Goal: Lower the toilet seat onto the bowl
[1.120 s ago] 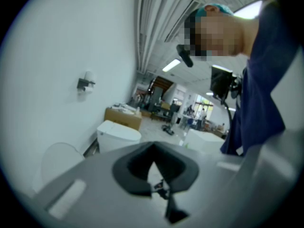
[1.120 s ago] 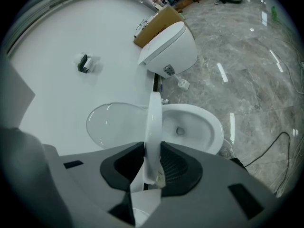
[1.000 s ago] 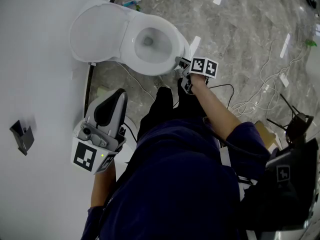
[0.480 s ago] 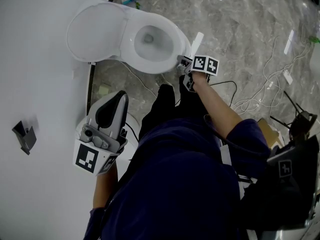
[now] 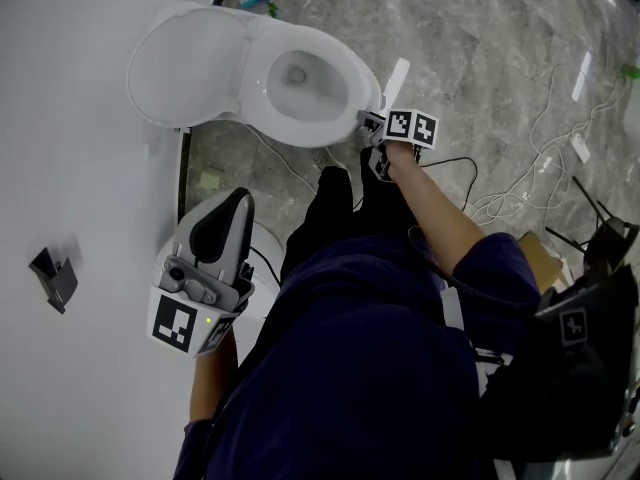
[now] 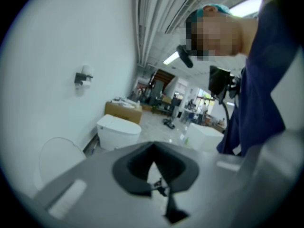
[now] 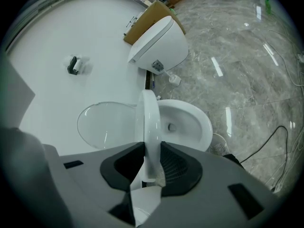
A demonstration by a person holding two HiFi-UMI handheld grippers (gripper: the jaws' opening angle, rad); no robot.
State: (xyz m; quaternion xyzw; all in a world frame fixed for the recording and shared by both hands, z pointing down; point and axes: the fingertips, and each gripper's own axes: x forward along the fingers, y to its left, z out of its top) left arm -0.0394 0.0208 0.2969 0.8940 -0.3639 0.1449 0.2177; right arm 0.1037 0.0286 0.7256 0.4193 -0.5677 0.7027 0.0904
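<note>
Head view: the toilet bowl point(image 5: 322, 96) sits by the wall, lid point(image 5: 185, 63) raised. The toilet seat point(image 7: 151, 122) stands part-lowered, its front edge clamped in the right gripper point(image 7: 151, 171). Ease it down slowly, grip firm until it rests. The left gripper point(image 6: 156, 182), closed and empty, hangs aside.

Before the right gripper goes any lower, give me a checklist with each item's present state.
1. Hold of the right gripper on the toilet seat: ok. The jaws are closed on its edge.
2. Seat flat on the bowl: not ok. It stands edge-on between lid and bowl, not yet down.
3. Bowl rim free of objects: ok on the part that shows. Nothing lies on it.
4. Lid out of the way: ok. It leans against the wall.
5. The left gripper clear of the toilet: ok. Its jaws are shut and empty, held well back from it.
</note>
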